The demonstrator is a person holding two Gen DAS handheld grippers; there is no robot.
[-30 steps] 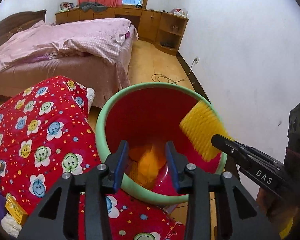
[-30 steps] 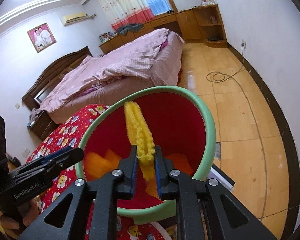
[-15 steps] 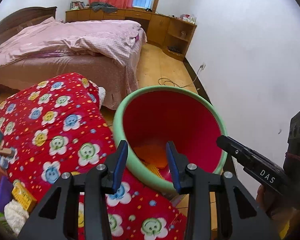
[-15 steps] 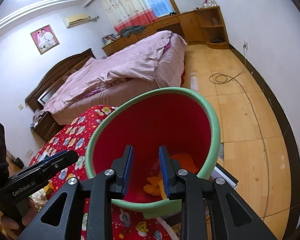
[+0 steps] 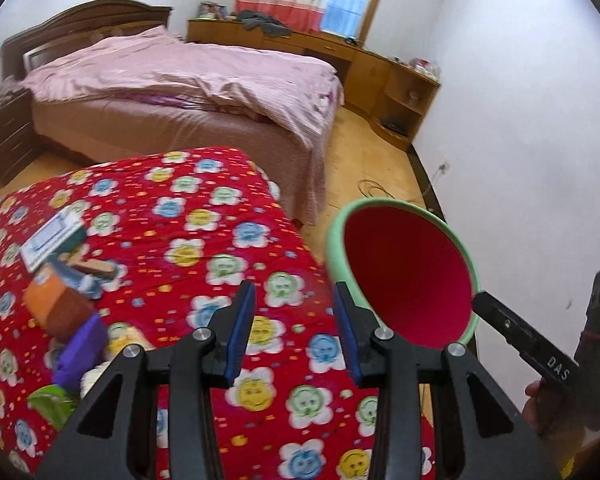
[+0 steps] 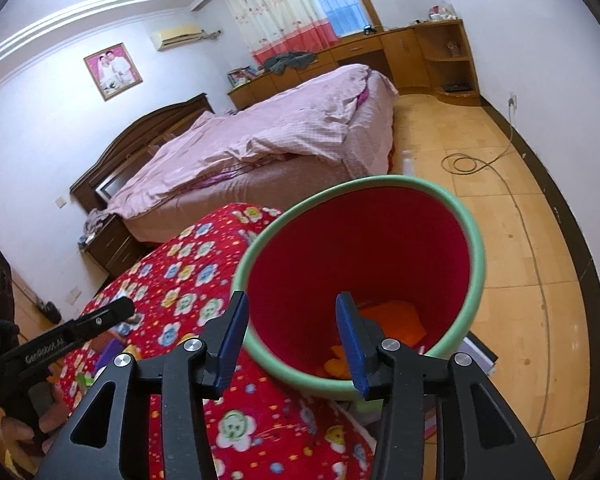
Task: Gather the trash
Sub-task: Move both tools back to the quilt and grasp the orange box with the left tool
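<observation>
A red bin with a green rim (image 5: 408, 276) (image 6: 360, 256) stands at the right edge of a table with a red flowered cloth (image 5: 204, 240). Orange and yellow trash (image 6: 392, 320) lies in its bottom. My left gripper (image 5: 294, 312) is open and empty above the cloth, left of the bin. My right gripper (image 6: 292, 320) is open and empty over the bin's near rim. Trash lies on the cloth at left: a white and green box (image 5: 54, 236), an orange carton (image 5: 56, 308), a purple piece (image 5: 84, 356) and a green wrapper (image 5: 50, 404).
A bed with pink bedding (image 5: 188, 92) stands behind the table. Wooden cabinets (image 5: 384, 76) line the far wall. A cable (image 6: 464, 164) lies coiled on the wooden floor. A white wall (image 5: 532, 140) is close on the right.
My right gripper opened and let the yellow net fall into the bin. My left gripper swung left, away from the bin and over the cloth, bringing the trash pile into view.
</observation>
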